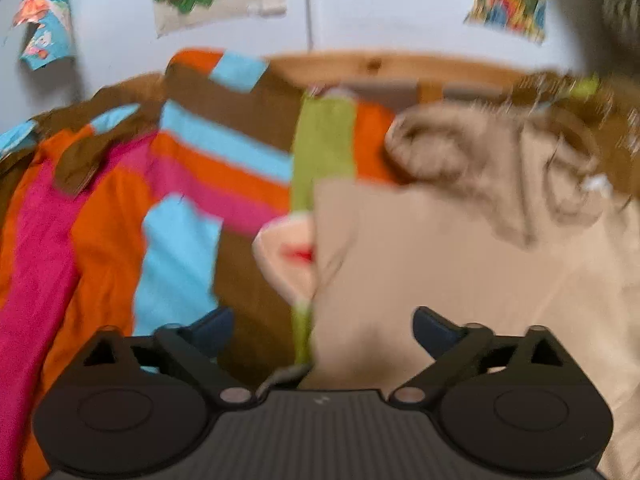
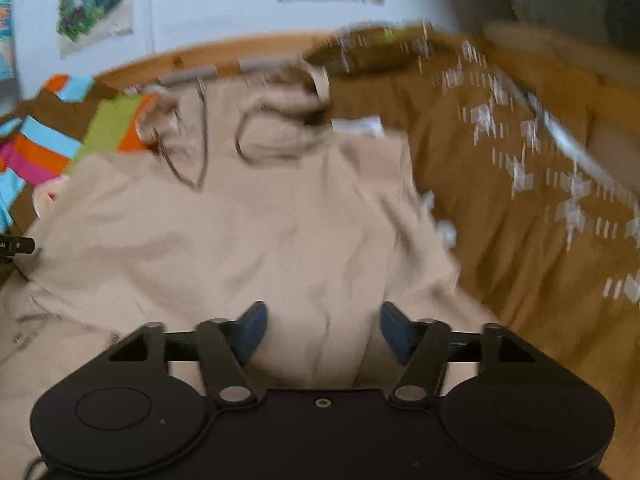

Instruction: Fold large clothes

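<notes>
Bed (image 2: pixel 256 46), wooden frame, w/ brown patterned cover (image 2: pixel 520 184) off to the right of the right fingers and a striped multicolour blanket (image 1: pixel 188 184) left of and beyond the left fingers. On top: beige garment (image 2: pixel 248 240), large, looks like a hooded top w/ drawstrings; hood end bunched at the far side, body spread flat toward both tools. Handling, by the look of it: soft, limp, light to middling weight, not slippery, nothing fragile; will sag and drag if lifted from one point, so best taken at two spread points, e.g. hem corners or side edges, pinching a single layer. Right gripper (image 2: pixel 323 334): fingers parted, nothing between them, garment directly beneath and ahead. Left gripper (image 1: pixel 323 330): fingers spread wide, empty; garment's left edge runs just ahead of the gap, cloth mostly toward its right finger. Small pink item (image 1: pixel 286 258) beside that edge, blurred, unidentified.
</notes>
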Motion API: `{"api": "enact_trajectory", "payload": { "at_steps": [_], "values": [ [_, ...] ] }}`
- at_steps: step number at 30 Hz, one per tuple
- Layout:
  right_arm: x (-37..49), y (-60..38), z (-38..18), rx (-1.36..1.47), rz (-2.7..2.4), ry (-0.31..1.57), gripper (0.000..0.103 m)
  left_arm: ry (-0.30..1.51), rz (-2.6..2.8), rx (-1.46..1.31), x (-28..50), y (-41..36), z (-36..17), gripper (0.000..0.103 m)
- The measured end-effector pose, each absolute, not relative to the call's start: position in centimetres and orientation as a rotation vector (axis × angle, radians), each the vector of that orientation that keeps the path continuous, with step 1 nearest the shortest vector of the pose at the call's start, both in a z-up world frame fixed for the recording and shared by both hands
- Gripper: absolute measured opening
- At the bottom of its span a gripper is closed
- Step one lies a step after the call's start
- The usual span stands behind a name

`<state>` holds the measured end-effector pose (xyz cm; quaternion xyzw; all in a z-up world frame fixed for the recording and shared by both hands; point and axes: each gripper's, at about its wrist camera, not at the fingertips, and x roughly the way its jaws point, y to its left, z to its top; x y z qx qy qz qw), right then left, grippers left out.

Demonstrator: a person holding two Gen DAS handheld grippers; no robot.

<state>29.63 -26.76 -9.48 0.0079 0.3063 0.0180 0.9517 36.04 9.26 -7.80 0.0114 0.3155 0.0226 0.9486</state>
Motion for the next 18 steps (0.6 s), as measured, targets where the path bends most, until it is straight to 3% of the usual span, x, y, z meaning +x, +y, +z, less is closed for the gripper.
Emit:
{"api": "enact_trajectory", "payload": {
  "at_steps": [7, 11, 16, 17, 18],
  "values": [
    [39.8, -28.1, -6.0, -0.068, 0.067, 0.52, 0.084, 0.605, 0.018, 0.076, 48.9, 6.8, -5.2, 0.099],
    [48.2, -28.0, -5.5, -0.079, 0.051, 0.515, 0.083, 0.629, 0.049, 0.187, 56.9, 5.5, -5.0, 0.082],
    [57.0, -26.9, -4.6, -0.083, 0.021, 0.504, 0.074, 0.71, 0.046, 0.312, 62.3, 3.3, -5.9, 0.073],
    [58.1, -26.6, -4.6, -0.089, 0.014, 0.511, 0.074, 0.73, 0.04, 0.319, 63.0, 3.0, -6.2, 0.064],
    [59.4, -26.4, -4.7, -0.092, 0.009, 0.519, 0.072, 0.752, 0.033, 0.321, 63.6, 2.7, -6.5, 0.045]
  ]
}}
